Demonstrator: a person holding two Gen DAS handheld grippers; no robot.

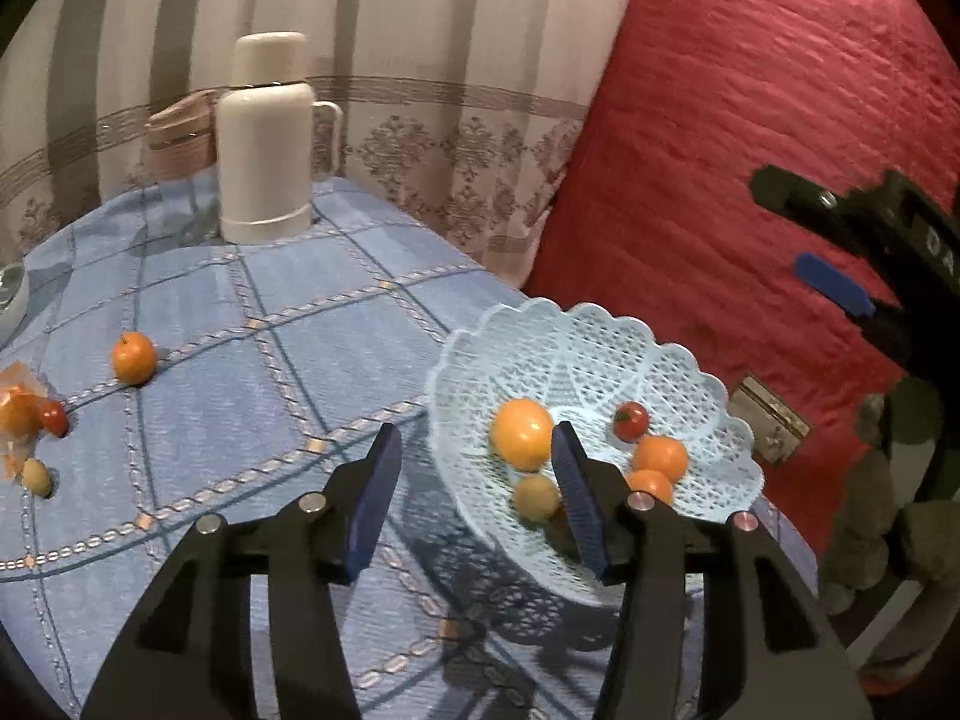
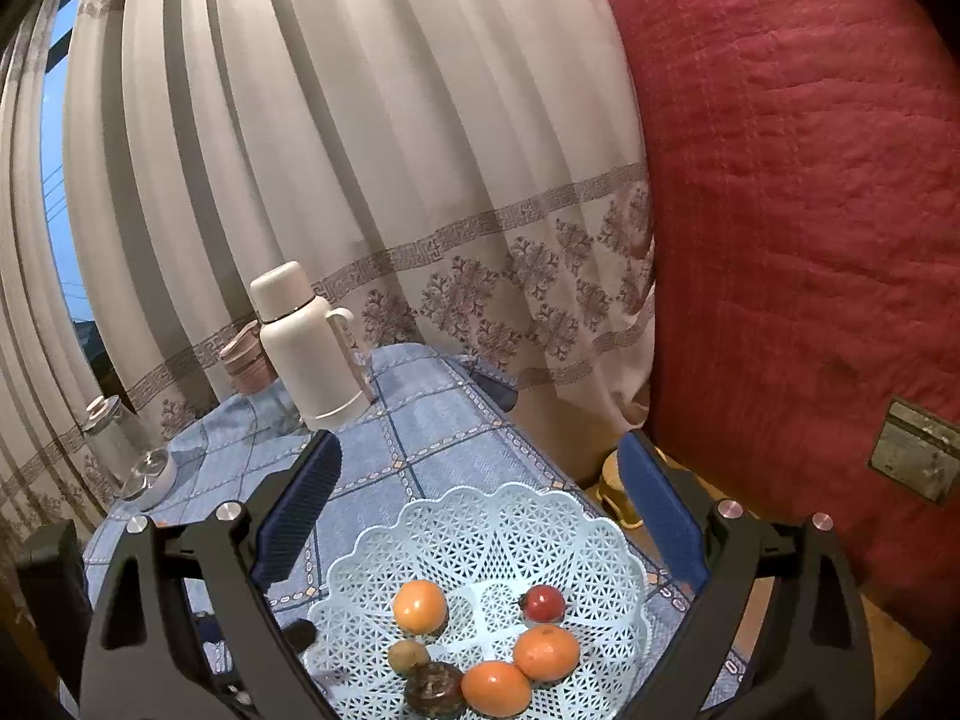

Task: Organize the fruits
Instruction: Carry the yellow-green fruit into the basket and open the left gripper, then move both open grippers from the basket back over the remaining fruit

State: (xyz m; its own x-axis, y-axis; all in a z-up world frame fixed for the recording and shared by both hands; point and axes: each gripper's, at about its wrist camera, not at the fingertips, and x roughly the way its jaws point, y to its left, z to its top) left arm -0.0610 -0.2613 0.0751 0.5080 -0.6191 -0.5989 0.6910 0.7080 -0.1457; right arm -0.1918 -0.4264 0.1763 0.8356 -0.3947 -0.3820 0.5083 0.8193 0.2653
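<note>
A pale blue lace-pattern basket (image 1: 600, 336) (image 2: 480, 516) stands at the table's near right corner. It holds a large yellow-orange fruit (image 1: 522, 432) (image 2: 420, 606), a red tomato (image 1: 630, 420) (image 2: 543, 603), two oranges (image 1: 660, 456) (image 2: 546, 651), a small yellowish fruit (image 1: 537, 498) and a dark brown one (image 2: 433, 690). My left gripper (image 1: 475, 429) is open astride the basket's left rim, with no fruit between the pads. Over the basket's near side my right gripper (image 2: 480, 438) (image 1: 804, 240) stands wide open and empty. On the cloth to the left lie an orange (image 1: 134, 357), a small red fruit (image 1: 55, 417) and a small yellow fruit (image 1: 37, 477).
A white thermos (image 1: 264, 138) (image 2: 306, 342) and a pink container (image 1: 180, 138) stand at the table's far end, with glass jars (image 2: 114, 432) at the left. An orange plastic bag (image 1: 15, 414) lies at the left edge. Curtain behind, red quilt (image 1: 750, 120) on the right.
</note>
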